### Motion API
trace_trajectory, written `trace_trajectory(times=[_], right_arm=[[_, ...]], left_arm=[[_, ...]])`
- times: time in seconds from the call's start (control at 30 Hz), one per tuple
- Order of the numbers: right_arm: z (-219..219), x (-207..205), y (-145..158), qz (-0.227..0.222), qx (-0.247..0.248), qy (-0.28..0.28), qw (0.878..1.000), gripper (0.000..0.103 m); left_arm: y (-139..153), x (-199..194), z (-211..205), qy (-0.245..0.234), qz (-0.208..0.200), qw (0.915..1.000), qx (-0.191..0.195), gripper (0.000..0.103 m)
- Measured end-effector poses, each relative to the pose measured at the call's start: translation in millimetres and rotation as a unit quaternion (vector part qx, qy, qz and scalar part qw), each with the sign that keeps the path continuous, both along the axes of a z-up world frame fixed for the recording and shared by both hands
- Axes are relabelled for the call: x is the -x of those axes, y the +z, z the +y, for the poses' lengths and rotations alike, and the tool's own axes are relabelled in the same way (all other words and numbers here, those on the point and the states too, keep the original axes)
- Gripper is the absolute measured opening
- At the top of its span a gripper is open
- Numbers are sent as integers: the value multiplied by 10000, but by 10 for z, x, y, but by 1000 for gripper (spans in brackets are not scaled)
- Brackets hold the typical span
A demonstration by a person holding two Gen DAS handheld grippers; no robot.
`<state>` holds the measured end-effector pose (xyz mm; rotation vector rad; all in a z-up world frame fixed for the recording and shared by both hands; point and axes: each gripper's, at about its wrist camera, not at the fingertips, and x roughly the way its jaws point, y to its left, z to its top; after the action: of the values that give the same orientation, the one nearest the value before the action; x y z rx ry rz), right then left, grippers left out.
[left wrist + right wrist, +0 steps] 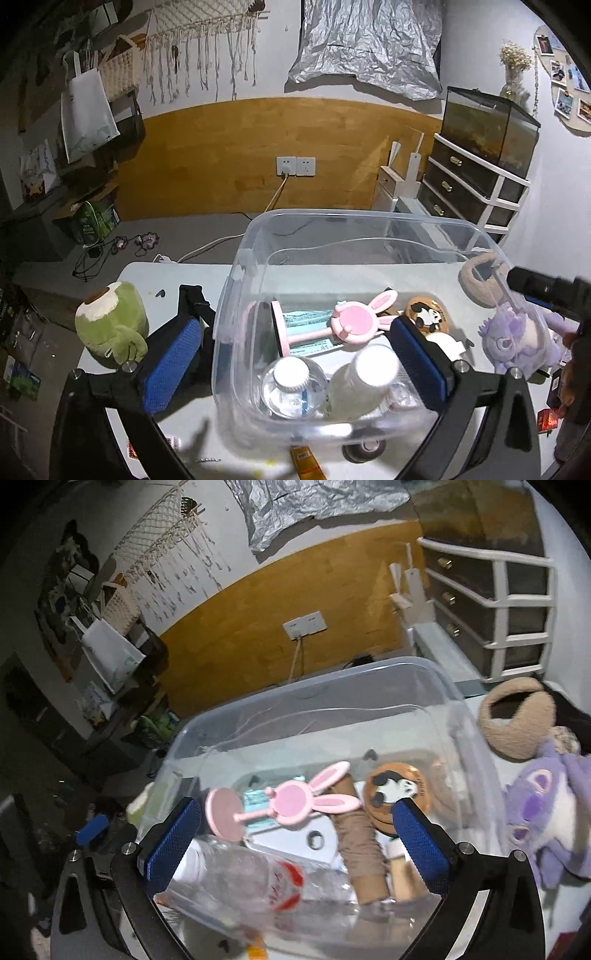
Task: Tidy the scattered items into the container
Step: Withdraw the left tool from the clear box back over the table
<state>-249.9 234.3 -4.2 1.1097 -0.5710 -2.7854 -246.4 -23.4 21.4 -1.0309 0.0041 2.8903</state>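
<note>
Green plush point(110, 325) in left view only

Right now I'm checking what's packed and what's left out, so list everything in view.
container: one, clear plastic, on the table.
rabbit stand: one, pink, inside the container.
panda disc: one, brown, inside the container.
bottles: two, white caps, inside, near end.
cardboard tube: one, brown, inside.
green plush: one, on the table, outside left.
purple plush: one, outside right.
tan fuzzy item: one, outside right.
table: one, white.
left gripper: blue pads, open.
right gripper: blue pads, open, empty.
</note>
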Motion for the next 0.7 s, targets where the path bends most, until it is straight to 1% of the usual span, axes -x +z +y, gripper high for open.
trace_trajectory(times=[0.17,0.37,0.43,0.6,0.7], right_arm=[[-105,-344,23,330,-557,-97,9979,103],[-137,-746,21,413,-676,-166,9967,103],[-137,-859,30,443,-682,-221,9964,103],[-171,-1156,69,572,-870,-355,9939,103],[-191,-1320,80,611,-879,-415,9934,103]], left_arm=[[37,-197,25,-14,128,9999,-112,103],[28,-457,62,15,195,9997,-132,103],[6,-551,76,1,172,9997,-182,103],[-37,-790,119,72,243,9996,-145,103],[-74,-919,144,81,220,9996,-167,103]])
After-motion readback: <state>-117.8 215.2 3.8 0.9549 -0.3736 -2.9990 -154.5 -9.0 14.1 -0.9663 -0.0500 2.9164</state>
